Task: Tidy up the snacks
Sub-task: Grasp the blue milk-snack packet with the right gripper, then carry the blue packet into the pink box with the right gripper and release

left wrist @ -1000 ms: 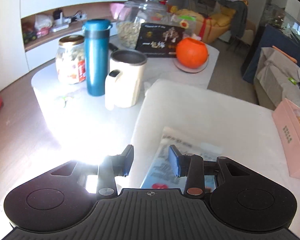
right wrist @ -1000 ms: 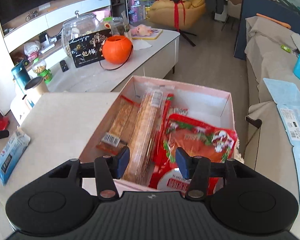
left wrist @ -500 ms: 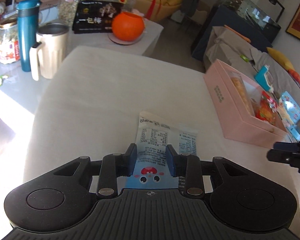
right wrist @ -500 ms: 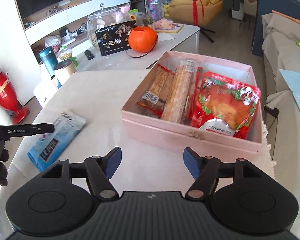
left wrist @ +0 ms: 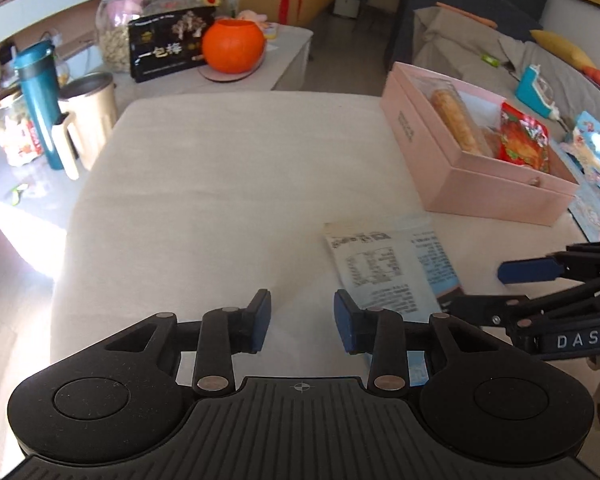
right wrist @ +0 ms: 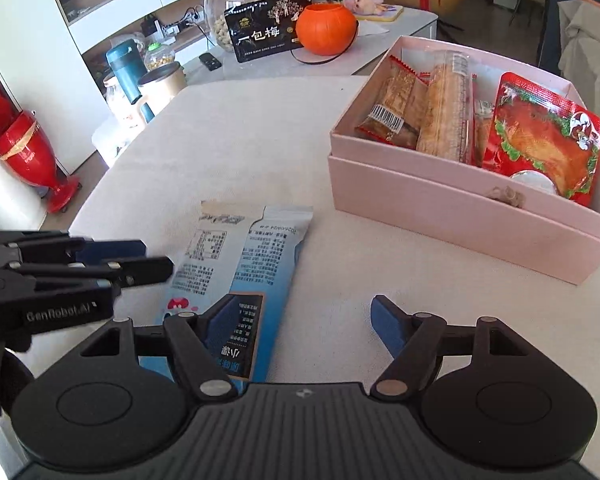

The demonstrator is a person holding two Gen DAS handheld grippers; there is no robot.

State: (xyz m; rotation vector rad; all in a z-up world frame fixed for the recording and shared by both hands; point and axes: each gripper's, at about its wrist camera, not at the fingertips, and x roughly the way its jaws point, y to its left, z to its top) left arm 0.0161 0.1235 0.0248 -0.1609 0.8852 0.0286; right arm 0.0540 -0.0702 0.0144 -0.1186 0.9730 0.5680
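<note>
A light blue snack packet [left wrist: 396,268] [right wrist: 243,256] lies flat on the cream tablecloth, in front of the open pink box [left wrist: 480,184] [right wrist: 460,216]. The box holds a red pouch [right wrist: 540,144], a long cracker pack [right wrist: 448,108] and other wrapped snacks. My left gripper [left wrist: 302,322] [right wrist: 155,259] hovers just left of the packet, its jaws opening with only cloth between them. My right gripper [right wrist: 304,324] [left wrist: 476,288] hangs over the packet's near end, jaws opening wide. Its left finger is above the packet, and neither pad presses on it.
Beyond the table a white counter [right wrist: 259,68] carries an orange pumpkin bowl [right wrist: 326,28], a black snack box [right wrist: 267,32], a glass jar, a teal flask [left wrist: 37,100] and a beige mug [left wrist: 87,120]. A red vase [right wrist: 31,160] stands on the floor at left. A sofa with packets lies right.
The left gripper carried the packet across the table toward the box and let it go. The right gripper drew back from the box, came down over the packet and spread its jaws.
</note>
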